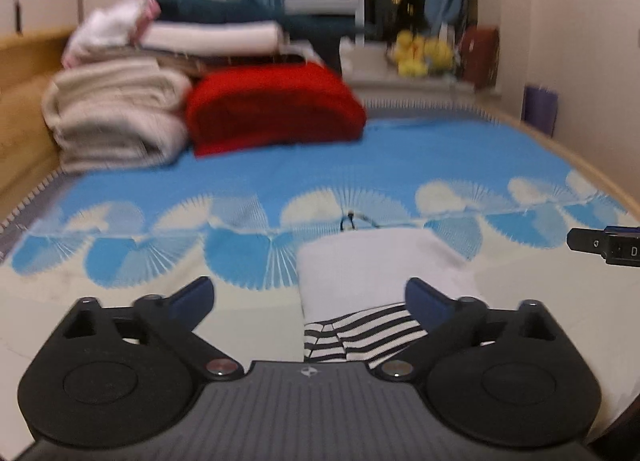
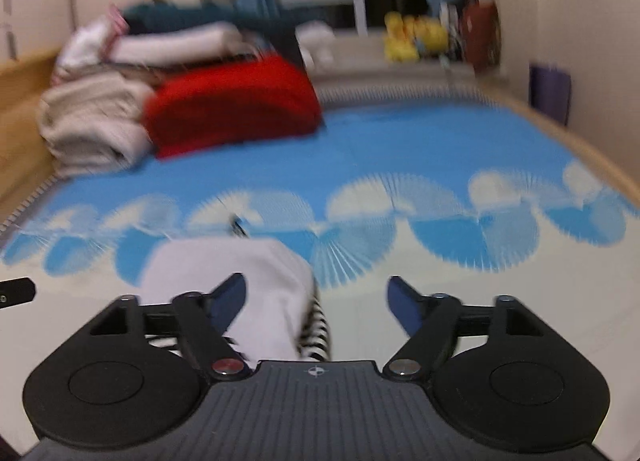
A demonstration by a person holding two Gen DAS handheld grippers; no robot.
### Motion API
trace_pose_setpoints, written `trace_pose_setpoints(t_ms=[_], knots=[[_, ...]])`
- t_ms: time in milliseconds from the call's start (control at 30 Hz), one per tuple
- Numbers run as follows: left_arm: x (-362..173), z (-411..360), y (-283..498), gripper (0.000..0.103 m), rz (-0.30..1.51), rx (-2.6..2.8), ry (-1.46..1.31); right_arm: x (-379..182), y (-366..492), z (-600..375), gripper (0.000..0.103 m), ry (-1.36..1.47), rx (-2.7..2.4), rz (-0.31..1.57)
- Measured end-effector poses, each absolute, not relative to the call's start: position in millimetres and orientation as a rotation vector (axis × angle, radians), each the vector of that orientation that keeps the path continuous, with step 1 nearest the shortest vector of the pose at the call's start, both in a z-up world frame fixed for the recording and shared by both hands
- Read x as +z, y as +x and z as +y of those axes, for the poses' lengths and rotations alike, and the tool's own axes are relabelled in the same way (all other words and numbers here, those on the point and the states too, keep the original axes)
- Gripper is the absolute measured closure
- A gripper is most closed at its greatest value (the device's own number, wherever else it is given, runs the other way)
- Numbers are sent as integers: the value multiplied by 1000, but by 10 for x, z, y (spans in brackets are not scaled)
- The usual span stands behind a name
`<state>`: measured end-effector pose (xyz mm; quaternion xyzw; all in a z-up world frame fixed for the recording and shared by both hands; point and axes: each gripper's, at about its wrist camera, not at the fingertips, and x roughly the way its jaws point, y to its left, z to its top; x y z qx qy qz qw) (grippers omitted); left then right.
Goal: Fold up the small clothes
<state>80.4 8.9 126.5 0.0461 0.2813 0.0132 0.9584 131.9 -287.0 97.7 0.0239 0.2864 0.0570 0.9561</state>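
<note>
both grippers' jaws spread empty above a soft folded white garment (image 1: pixel 372 261) with striped trim.

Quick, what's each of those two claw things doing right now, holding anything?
Left gripper: jaws open, holding nothing.
Right gripper: jaws open, holding nothing; the white garment lies on the bed below.

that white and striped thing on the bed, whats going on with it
A person with a gripper in each hand is folding small clothes on a bed. The white and striped garment lies folded on the blue and cream bedspread. The left gripper and right gripper are both open above it, holding nothing. Folded blankets are stacked at the far end.
</note>
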Motion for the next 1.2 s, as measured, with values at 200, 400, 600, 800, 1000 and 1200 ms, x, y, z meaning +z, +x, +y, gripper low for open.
trace_pose_setpoints(t_ms=[200, 400, 600, 800, 1000, 1200], knots=[[1014, -70, 178, 1, 624, 20, 36, 939, 694, -2792, 19, 31, 114, 537], [616, -128, 268, 1, 781, 46, -51, 675, 527, -2764, 19, 51, 96, 651], [503, -135, 454, 1, 816, 89, -18, 526, 555, -2665, 19, 32, 90, 703], [375, -153, 522, 1, 866, 75, -43, 483, 575, -2600, 19, 26, 93, 702], [345, -175, 520, 1, 869, 81, -31, 469, 595, -2495, 19, -14, 131, 701], [329, -133, 528, 1, 892, 89, -62, 477, 578, -2386, 19, -38, 157, 700]])
